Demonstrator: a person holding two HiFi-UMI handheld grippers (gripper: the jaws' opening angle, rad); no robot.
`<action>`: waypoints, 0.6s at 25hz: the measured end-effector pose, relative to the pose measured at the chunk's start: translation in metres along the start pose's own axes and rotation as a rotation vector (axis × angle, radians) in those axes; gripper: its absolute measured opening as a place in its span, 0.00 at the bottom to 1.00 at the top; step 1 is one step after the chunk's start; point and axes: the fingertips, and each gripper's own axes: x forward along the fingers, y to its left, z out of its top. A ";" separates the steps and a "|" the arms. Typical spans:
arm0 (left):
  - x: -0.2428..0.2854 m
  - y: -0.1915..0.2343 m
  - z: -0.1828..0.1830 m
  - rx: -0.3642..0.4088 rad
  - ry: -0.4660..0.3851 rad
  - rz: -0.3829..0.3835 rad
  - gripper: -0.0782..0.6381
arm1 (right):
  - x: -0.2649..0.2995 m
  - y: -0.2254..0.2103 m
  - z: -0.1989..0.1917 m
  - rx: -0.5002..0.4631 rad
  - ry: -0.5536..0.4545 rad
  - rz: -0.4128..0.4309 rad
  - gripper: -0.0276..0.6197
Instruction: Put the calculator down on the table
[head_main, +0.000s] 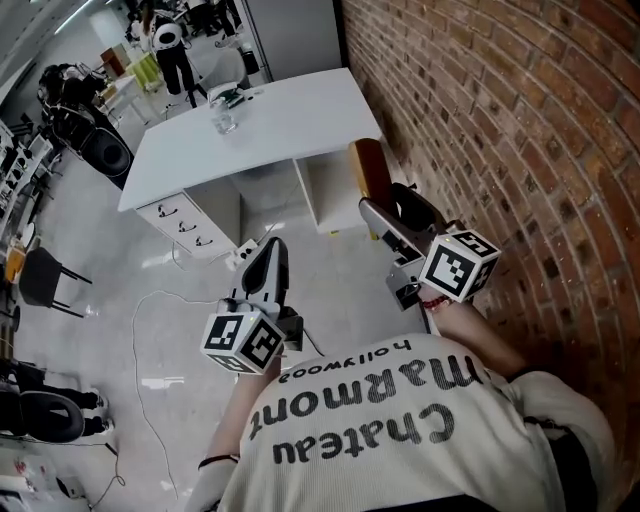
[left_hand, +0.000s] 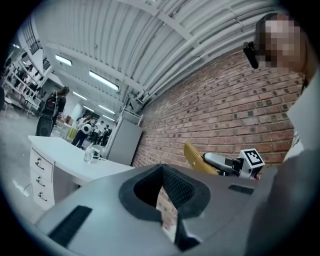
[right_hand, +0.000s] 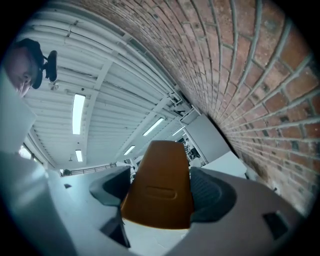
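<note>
Left tongs: the grey two-jaw left gripper (head_main: 267, 268), lower centre of the head view, has its jaws closed together with nothing in them. It is in no position to catch a slip.
Right tongs: the right gripper (head_main: 398, 208), centre right, is spread wide and clamped on the flat orange-brown plastic calculator (right_hand: 159, 186).
Calculator: in the air, close beside the red brick wall (head_main: 520, 130) and well short of the table.
Grip risk: the pads seem to hold only its near end. Most of it sticks out ahead, so a jolt could lever it loose onto the pale glossy floor (head_main: 335, 265).
Wall risk: a swing toward the frame's right could knock it against the bricks.
Table: the white rectangular table (head_main: 290, 125) is at upper centre. Letting go before the calculator rests flat would drop it.
Clutter: a clear glass vessel (head_main: 225, 118) stands near the far edge, and a long reach might tip it.
</note>
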 end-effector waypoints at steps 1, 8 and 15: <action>-0.003 0.004 -0.001 0.002 0.004 -0.002 0.11 | 0.002 0.001 -0.004 0.015 -0.003 -0.004 0.64; -0.022 0.026 -0.008 -0.020 0.024 0.006 0.11 | 0.013 0.011 -0.030 0.078 0.009 -0.014 0.64; -0.016 0.045 -0.018 -0.061 0.040 0.014 0.11 | 0.030 0.008 -0.042 0.083 0.049 -0.021 0.63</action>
